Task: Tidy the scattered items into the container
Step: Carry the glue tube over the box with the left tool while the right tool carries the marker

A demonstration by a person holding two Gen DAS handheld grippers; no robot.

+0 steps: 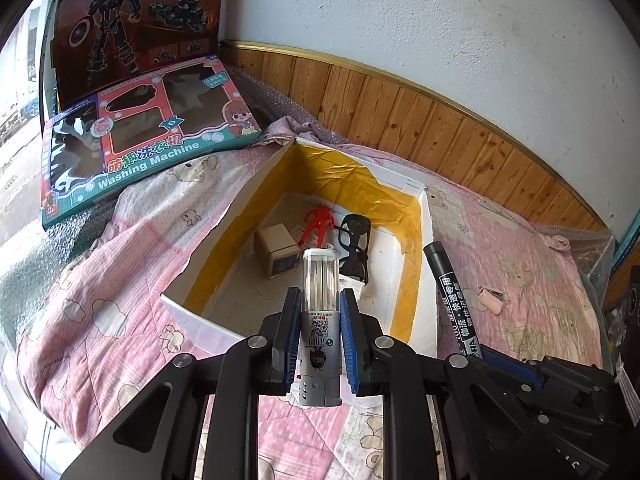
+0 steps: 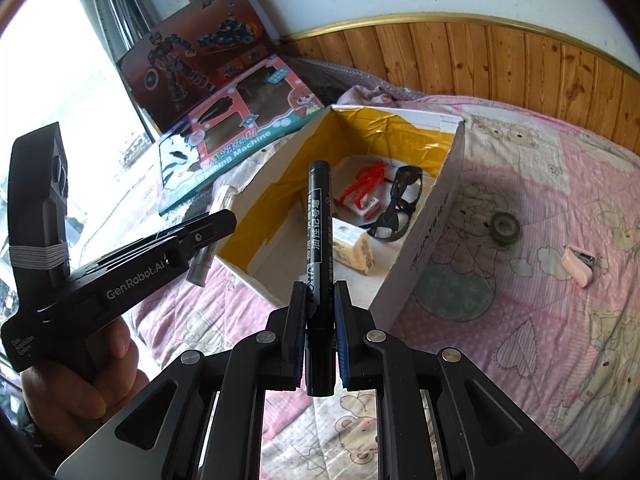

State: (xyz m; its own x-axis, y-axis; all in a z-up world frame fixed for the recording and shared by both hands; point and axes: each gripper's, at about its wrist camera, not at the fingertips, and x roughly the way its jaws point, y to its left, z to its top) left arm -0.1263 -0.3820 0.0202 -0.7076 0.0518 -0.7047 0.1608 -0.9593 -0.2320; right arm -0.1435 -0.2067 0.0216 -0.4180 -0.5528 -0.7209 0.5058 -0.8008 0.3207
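My left gripper [image 1: 320,304] is shut on a grey tube with a clear cap [image 1: 320,280], held just over the near edge of the open white box [image 1: 416,216]. In the right wrist view my right gripper [image 2: 318,296] is shut on a black marker [image 2: 318,216], which points at the box [image 2: 424,232] from its near side. Inside the box lie a red figure [image 1: 318,220], black glasses [image 1: 354,236] and a small tan box [image 1: 278,250]. On the pink quilt to the right of the box lie a dark tape roll [image 2: 505,228] and a small pink item [image 2: 578,266].
Two toy boxes [image 1: 152,132] lean by the window at the far left. A wood-panelled wall [image 1: 440,128] runs behind the bed. A hand [image 2: 80,380] holds the left gripper [image 2: 216,224] left of the box. The marker [image 1: 448,292] crosses the box's right wall.
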